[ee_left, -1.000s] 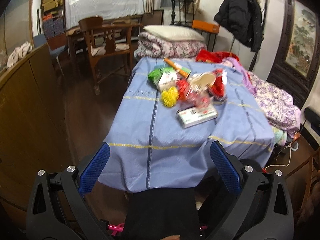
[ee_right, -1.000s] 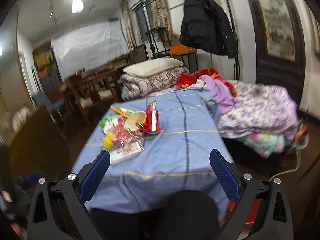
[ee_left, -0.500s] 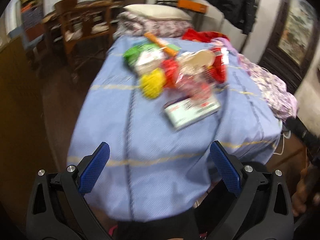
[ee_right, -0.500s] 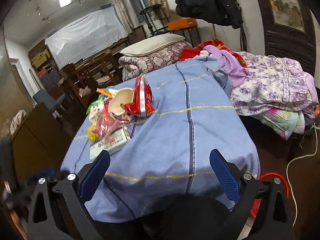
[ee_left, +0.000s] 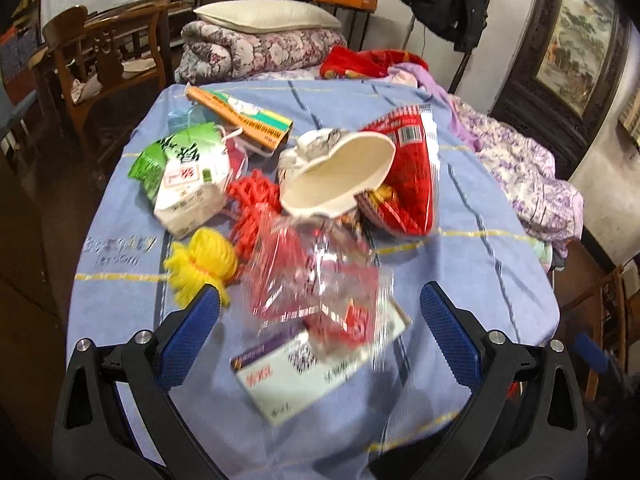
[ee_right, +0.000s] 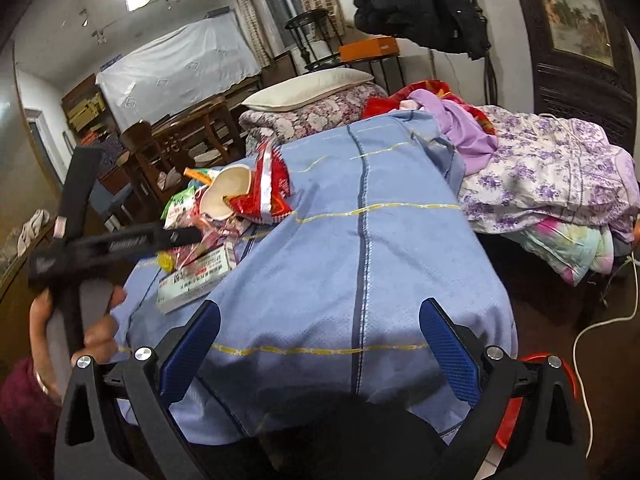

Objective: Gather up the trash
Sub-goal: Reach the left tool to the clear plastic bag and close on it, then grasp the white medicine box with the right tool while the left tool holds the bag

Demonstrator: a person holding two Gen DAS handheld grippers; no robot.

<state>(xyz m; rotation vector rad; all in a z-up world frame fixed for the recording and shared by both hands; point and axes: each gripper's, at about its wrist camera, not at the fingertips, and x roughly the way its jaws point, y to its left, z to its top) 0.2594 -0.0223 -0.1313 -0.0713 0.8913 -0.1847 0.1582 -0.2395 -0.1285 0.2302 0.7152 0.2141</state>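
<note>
The light-blue cloth-covered table (ee_left: 472,264) carries the trash pile at its left-centre. My left gripper (ee_left: 320,320) has just been narrowing but remains spread, straddling the crinkled clear plastic wrapper (ee_left: 316,276) and white cardboard box (ee_left: 316,364) without visible contact. My right gripper (ee_right: 320,330) hangs spread above bare cloth.

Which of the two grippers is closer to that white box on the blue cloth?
Left. The left gripper hangs open right over the white box; the right gripper sits back at the cloth's near edge.
</note>
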